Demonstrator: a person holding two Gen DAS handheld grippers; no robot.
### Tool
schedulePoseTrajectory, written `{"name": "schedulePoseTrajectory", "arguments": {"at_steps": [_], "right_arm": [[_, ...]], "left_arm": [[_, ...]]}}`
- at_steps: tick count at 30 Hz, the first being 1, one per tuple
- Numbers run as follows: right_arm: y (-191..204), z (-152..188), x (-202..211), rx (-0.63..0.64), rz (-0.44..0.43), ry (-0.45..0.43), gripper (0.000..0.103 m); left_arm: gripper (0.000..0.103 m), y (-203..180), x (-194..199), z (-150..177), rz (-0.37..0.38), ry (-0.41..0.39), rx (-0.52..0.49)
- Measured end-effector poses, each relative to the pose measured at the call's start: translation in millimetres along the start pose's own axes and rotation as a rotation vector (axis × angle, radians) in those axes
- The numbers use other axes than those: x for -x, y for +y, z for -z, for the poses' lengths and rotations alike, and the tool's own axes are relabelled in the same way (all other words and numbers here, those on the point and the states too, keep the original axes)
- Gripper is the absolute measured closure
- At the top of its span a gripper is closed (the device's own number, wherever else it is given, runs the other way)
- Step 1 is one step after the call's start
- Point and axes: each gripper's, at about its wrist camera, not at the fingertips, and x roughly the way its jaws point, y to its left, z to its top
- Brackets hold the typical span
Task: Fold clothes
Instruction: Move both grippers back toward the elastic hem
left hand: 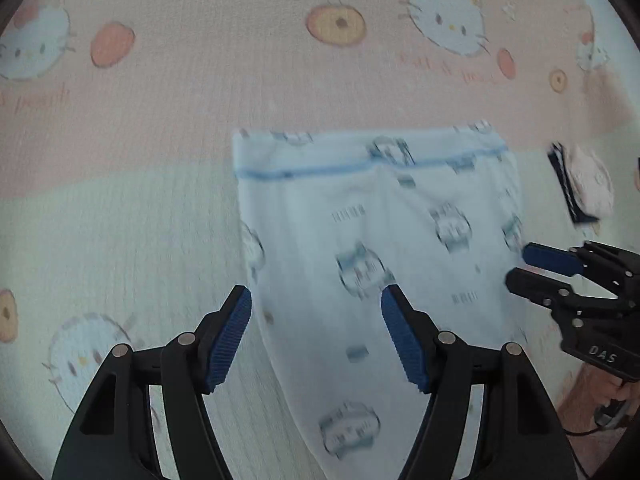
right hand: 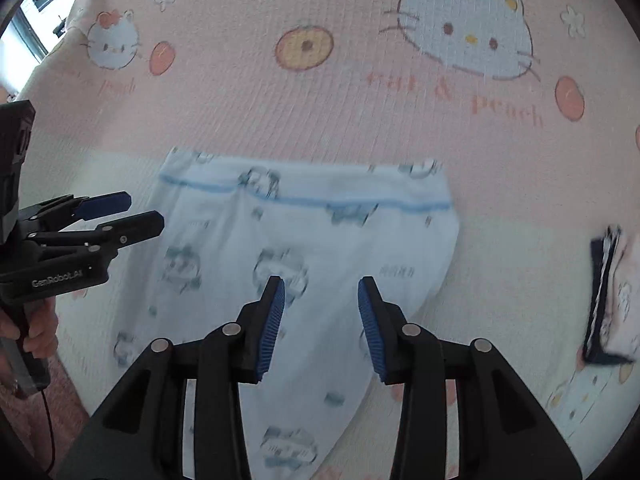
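Light blue printed trousers point(left hand: 360, 240) lie flat on a pink and cream cat-print blanket point(left hand: 200, 80), waistband at the far end, legs running toward me. They also show in the right wrist view point(right hand: 304, 248). My left gripper point(left hand: 316, 300) is open and empty, hovering over the trousers' left edge. My right gripper point(right hand: 320, 292) is open and empty above the trousers' middle. The right gripper shows in the left wrist view point(left hand: 524, 264) at the trousers' right edge, and the left gripper shows in the right wrist view point(right hand: 144, 212) at their left edge.
A folded pink garment with dark trim point(left hand: 584, 184) lies on the blanket to the right of the trousers; it also shows in the right wrist view point(right hand: 612, 300). The blanket point(right hand: 360, 100) reaches far beyond the trousers. A window point(right hand: 36, 12) is at the far left.
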Motion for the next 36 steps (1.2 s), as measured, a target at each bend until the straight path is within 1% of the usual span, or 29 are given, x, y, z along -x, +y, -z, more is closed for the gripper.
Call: {"name": "schedulePoseTrajectory", "arguments": {"at_steps": [1, 2, 4, 5, 6, 7, 9, 10, 12, 14, 15, 16, 17, 19, 21, 23, 24, 26, 28, 29, 31, 32, 33, 34, 35, 36], "right_arm": [[7, 17, 0, 0.003, -0.011, 0.018, 0.064], [12, 32, -2, 0.004, -0.017, 0.036, 0.064], [19, 61, -10, -0.015, -0.036, 0.066, 0.064], [21, 73, -10, -0.012, -0.020, 0.059, 0.064], [22, 84, -10, -0.005, 0.003, 0.048, 0.064], [24, 93, -7, 0.018, 0.029, 0.044, 0.064], [21, 105, 0, 0.022, 0.083, 0.065, 0.062], [19, 111, 4, 0.021, 0.109, 0.078, 0.061], [12, 121, 15, -0.028, 0.098, 0.057, 0.061], [16, 125, 17, -0.060, 0.039, 0.029, 0.061], [18, 126, 18, -0.075, 0.007, 0.015, 0.061], [23, 127, 14, -0.071, -0.006, 0.019, 0.061], [29, 128, 9, -0.063, -0.013, 0.028, 0.061], [38, 133, 1, -0.022, 0.033, 0.039, 0.061], [38, 139, 3, -0.021, 0.044, 0.033, 0.061], [30, 145, 6, -0.041, 0.055, 0.047, 0.061], [25, 148, 8, -0.050, 0.064, 0.054, 0.061], [13, 149, 13, -0.073, 0.093, 0.053, 0.061], [6, 138, 17, -0.106, 0.074, 0.020, 0.061], [3, 132, 19, -0.123, 0.062, 0.003, 0.061], [8, 116, 16, -0.103, 0.071, -0.019, 0.061], [13, 104, 11, -0.084, 0.081, -0.028, 0.061], [17, 91, 4, -0.066, 0.090, -0.038, 0.061], [18, 82, -5, -0.053, 0.103, -0.031, 0.061], [18, 74, -14, -0.043, 0.117, -0.020, 0.061], [18, 66, -24, -0.032, 0.130, -0.009, 0.061]], "left_arm": [[0.033, -3, 1, 15, 0.035, 0.014, 0.004], [0.033, -7, 1, 28, 0.025, 0.019, 0.001], [0.033, -13, -7, 50, -0.061, 0.063, -0.028], [0.033, -16, -12, 61, -0.105, 0.085, -0.042], [0.032, -17, -13, 71, -0.159, 0.091, -0.073], [0.032, -19, -8, 78, -0.189, 0.077, -0.101], [0.032, -13, 1, 88, -0.246, 0.092, -0.081], [0.032, -8, 8, 90, -0.245, 0.071, -0.047], [0.032, -2, 16, 92, -0.178, 0.023, 0.022], [0.032, -6, 15, 88, -0.107, -0.036, 0.036], [0.032, -10, 12, 85, -0.109, -0.058, 0.024], [0.032, -15, 9, 80, -0.129, -0.090, 0.008], [0.032, -17, 10, 76, -0.142, -0.146, 0.004], [0.032, -16, 7, 61, -0.132, -0.191, 0.021], [0.032, -10, -1, 52, -0.139, -0.165, 0.000], [0.032, -11, -26, 35, -0.242, -0.084, -0.064], [0.032, -6, -30, 33, -0.296, -0.058, -0.085], [0.032, 10, -22, 29, -0.296, -0.073, -0.021], [0.032, 25, -11, 29, -0.284, -0.105, 0.057], [0.032, 27, -10, 29, -0.240, -0.120, 0.064], [0.032, 27, -9, 40, -0.165, -0.127, 0.024], [0.032, 19, -17, 39, -0.142, -0.122, -0.014], [0.032, 14, -25, 40, -0.137, -0.110, -0.053], [0.032, 10, -33, 42, -0.164, -0.091, -0.089], [0.031, 9, -37, 43, -0.198, -0.088, -0.112], [0.030, 13, -35, 44, -0.210, -0.096, -0.100]]}}
